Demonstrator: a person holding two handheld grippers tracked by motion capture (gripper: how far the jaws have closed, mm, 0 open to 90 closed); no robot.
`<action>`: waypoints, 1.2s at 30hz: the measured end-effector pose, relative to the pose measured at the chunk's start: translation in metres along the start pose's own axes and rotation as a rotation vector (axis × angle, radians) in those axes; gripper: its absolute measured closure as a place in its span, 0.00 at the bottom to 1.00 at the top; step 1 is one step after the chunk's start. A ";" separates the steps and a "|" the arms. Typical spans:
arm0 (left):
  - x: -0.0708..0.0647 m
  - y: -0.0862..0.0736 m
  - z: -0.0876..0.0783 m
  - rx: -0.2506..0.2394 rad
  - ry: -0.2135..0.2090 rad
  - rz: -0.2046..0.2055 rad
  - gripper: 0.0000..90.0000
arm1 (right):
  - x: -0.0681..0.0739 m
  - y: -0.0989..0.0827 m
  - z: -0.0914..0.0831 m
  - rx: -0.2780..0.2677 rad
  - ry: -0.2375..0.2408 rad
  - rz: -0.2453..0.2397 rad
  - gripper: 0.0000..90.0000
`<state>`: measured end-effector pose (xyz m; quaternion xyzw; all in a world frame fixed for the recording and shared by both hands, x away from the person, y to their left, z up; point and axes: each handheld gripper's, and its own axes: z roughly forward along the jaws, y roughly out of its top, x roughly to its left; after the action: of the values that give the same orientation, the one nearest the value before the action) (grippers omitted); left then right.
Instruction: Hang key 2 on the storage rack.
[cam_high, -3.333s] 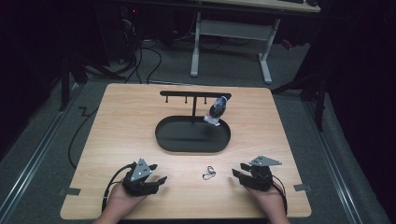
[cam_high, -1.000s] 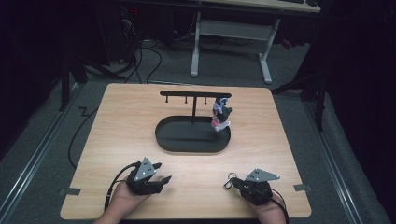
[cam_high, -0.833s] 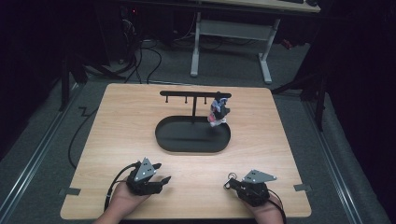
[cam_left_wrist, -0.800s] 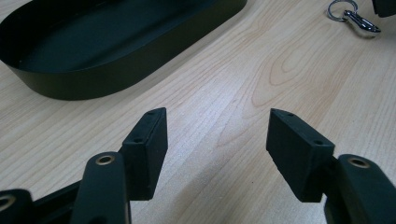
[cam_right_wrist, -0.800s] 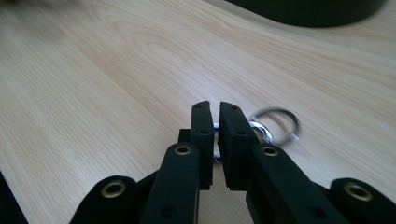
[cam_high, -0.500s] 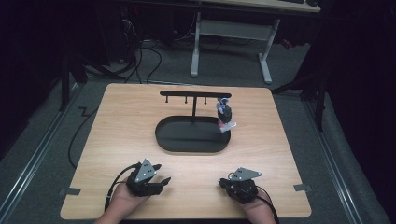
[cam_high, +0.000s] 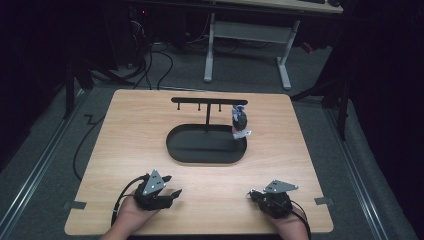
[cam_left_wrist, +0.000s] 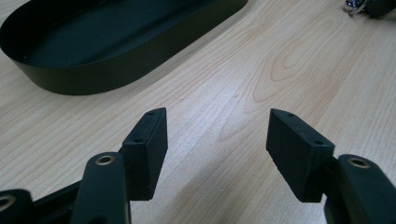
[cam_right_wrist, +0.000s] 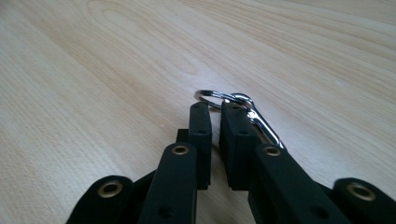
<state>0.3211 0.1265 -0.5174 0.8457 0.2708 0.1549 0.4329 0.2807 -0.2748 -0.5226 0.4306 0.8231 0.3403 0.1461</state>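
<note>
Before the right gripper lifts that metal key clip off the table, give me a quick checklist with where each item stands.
1. Right gripper closed around the key clip: jaws nearly shut, a narrow gap remains; whether the pads press it, cannot tell.
2. Clip clear of other things: ok, it lies on bare wood of the table.
3. Left gripper out of the way: ok, jaws open with nothing between them, resting near the tray.
4. Free pegs on the hanger rack: ok, three pegs look bare.
5. Keychain already hanging at the bar's right end: ok, keep clear of it.
</note>
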 end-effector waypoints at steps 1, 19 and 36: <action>0.000 0.000 0.000 0.000 0.000 0.000 0.44 | 0.000 0.000 0.000 0.000 0.000 0.000 0.93; 0.000 0.000 0.000 0.001 0.001 0.001 0.44 | -0.008 -0.005 -0.006 -0.004 -0.013 0.031 0.90; -0.001 -0.001 0.001 0.009 0.000 0.006 0.44 | 0.002 0.004 0.002 -0.025 0.024 0.003 0.89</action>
<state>0.3205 0.1250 -0.5187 0.8486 0.2689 0.1552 0.4285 0.2832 -0.2710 -0.5213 0.4259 0.8197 0.3560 0.1414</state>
